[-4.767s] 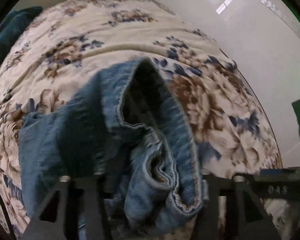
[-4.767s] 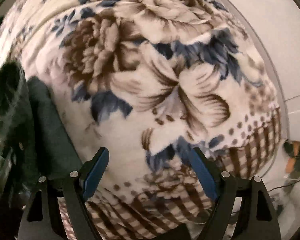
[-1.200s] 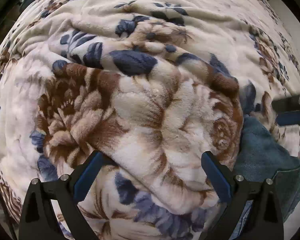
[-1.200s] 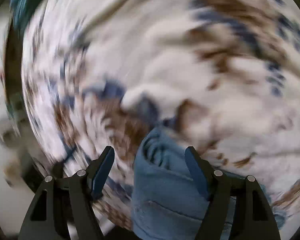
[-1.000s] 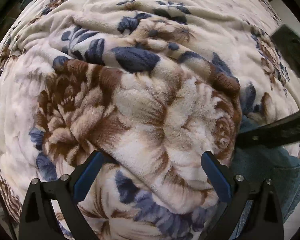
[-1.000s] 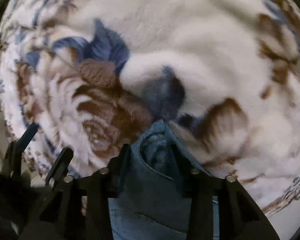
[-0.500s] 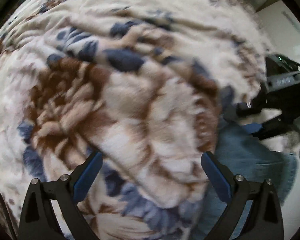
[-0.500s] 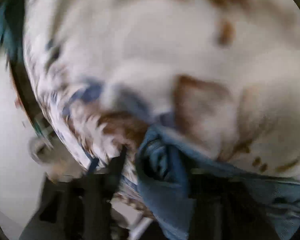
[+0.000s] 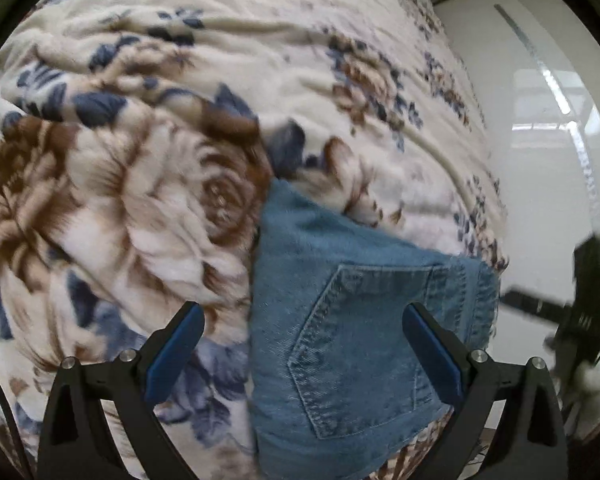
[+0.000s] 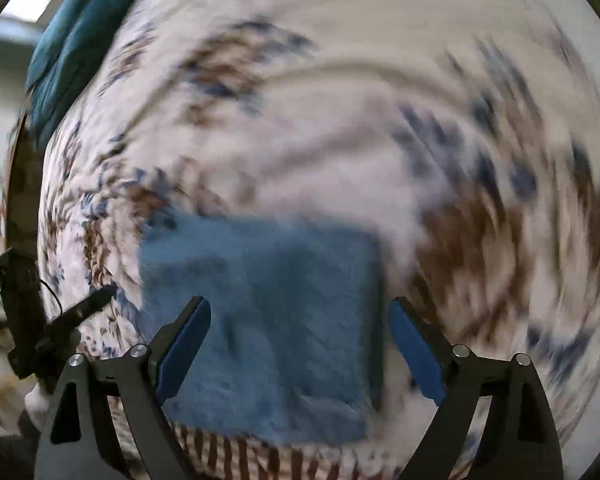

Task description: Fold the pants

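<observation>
The blue denim pants [image 9: 356, 320] lie folded in a compact rectangle on the floral blanket [image 9: 140, 184], back pocket facing up, near the bed's edge. My left gripper [image 9: 302, 352] is open and empty, hovering over the fold's left part. In the blurred right wrist view the same folded pants [image 10: 268, 320] lie flat, and my right gripper [image 10: 300, 352] is open and empty above them. The right gripper also shows in the left wrist view [image 9: 580, 312] at the far right, off the bed.
The cream, brown and blue floral blanket [image 10: 340, 100] covers the whole bed. A dark teal cloth [image 10: 72, 40] lies at the bed's far left corner. A glossy white wall [image 9: 548, 120] runs along the bed's right side.
My right gripper has let go of the pants corner, opened and drawn back. The pants now lie flat. My left gripper swung right, so the fold is in its view.
</observation>
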Action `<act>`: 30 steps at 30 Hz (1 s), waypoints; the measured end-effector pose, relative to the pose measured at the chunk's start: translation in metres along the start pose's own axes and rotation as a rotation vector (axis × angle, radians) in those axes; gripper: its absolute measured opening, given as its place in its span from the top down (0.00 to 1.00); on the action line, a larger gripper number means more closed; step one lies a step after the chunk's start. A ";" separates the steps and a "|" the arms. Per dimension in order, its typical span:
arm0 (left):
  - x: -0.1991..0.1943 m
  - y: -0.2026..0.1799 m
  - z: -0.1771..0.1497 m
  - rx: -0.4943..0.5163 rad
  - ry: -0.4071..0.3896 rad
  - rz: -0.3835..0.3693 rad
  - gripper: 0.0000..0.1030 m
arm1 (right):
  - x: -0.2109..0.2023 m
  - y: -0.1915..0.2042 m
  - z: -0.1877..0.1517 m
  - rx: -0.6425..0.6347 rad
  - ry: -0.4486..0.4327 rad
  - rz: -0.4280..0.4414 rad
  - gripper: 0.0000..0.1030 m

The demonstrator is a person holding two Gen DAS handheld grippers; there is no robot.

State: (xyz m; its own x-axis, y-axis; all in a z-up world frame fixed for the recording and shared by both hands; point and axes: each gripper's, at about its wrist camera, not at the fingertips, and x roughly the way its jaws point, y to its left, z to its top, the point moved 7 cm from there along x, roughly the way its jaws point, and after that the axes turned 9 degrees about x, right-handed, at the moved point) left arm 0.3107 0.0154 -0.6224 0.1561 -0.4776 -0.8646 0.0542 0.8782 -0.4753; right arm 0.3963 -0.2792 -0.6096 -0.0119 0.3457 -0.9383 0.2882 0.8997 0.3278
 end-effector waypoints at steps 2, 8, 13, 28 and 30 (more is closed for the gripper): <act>0.013 -0.003 0.001 -0.008 0.032 0.026 0.02 | 0.028 -0.031 -0.016 0.097 0.089 0.054 0.10; 0.018 -0.002 -0.007 0.000 0.056 0.106 0.02 | 0.079 -0.062 -0.061 0.208 0.217 0.262 0.37; 0.019 0.001 -0.026 0.039 0.094 0.179 0.02 | 0.055 -0.056 -0.079 0.275 0.187 0.310 0.66; 0.052 -0.012 -0.032 0.109 0.144 0.082 0.02 | 0.077 -0.080 -0.085 0.152 0.189 0.380 0.23; 0.060 -0.021 -0.026 0.119 0.145 0.006 0.02 | 0.086 -0.077 -0.075 0.143 0.202 0.452 0.22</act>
State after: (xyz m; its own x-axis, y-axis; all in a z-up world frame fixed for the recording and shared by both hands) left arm 0.2930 -0.0326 -0.6690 0.0133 -0.4639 -0.8858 0.1710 0.8739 -0.4551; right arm 0.3013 -0.2990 -0.7078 -0.0370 0.7489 -0.6617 0.4353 0.6081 0.6639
